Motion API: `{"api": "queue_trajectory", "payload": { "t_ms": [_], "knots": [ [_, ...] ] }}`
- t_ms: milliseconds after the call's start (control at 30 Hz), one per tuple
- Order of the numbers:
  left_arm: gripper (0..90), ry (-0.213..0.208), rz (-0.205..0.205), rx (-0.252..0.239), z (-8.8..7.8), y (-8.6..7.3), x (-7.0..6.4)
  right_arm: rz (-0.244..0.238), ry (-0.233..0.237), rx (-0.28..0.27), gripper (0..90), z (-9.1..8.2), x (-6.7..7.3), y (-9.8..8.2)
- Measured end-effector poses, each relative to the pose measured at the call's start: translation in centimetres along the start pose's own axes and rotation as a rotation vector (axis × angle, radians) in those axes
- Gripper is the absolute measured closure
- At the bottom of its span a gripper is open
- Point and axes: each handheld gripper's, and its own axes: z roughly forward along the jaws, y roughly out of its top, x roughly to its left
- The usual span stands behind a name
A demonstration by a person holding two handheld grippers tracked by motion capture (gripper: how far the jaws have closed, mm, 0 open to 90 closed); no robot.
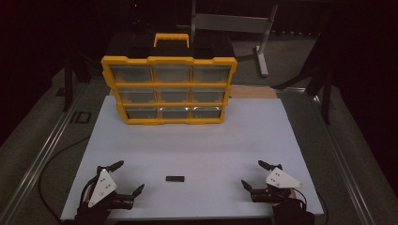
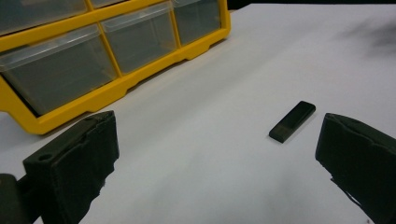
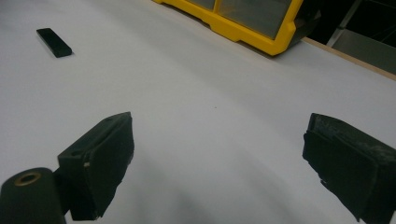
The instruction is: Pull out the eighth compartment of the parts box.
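1. Small black bar (image 1: 175, 178) lay flat on the white table (image 1: 197, 140), between left gripper (image 1: 126, 177) and right gripper (image 1: 252, 174).
2. Both sets of jaws stood apart, empty.
3. Bar looked light, stiff, thin; best pinched across its long edges.

- High view: above the near edge, looking forward and down over the whole white table (image 1: 197, 140).
- Gripper views: low, close over the tabletop, both catching the yellow drawer organizer (image 2: 116, 88) and the small black bar (image 3: 54, 42).

The right gripper (image 3: 217, 163) holds its two black jaws wide apart over the white table surface (image 3: 210, 84). Beyond them, the yellow plastic drawer organiser (image 3: 252, 28) stands well apart from the small flat black rectangular block (image 3: 54, 42).
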Motion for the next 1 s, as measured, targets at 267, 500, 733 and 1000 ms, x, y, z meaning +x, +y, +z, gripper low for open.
{"api": "queue_trajectory", "payload": {
  "t_ms": [267, 500, 733, 1000],
  "knots": [
    [0.0, 0.009, -0.003, -0.007, 0.1, 0.3, 0.1, -0.005, 0.005, -0.003, 8.8, 0.0, 0.1, 0.0],
    [0.0, -0.002, 0.013, -0.015, 0.1, 1.2, 0.1, 0.002, -0.003, -0.007, 8.9, 0.0, 0.0, 0.1],
    [0.0, -0.006, 0.049, -0.021, 0.2, 2.6, 0.5, -0.002, -0.002, -0.006, 8.9, 0.0, 0.1, 0.1],
    [0.0, -0.019, 0.097, -0.031, 0.8, 4.4, 0.7, 0.0, -0.004, -0.013, 8.9, 0.0, 0.1, 0.1]
  ]
}}
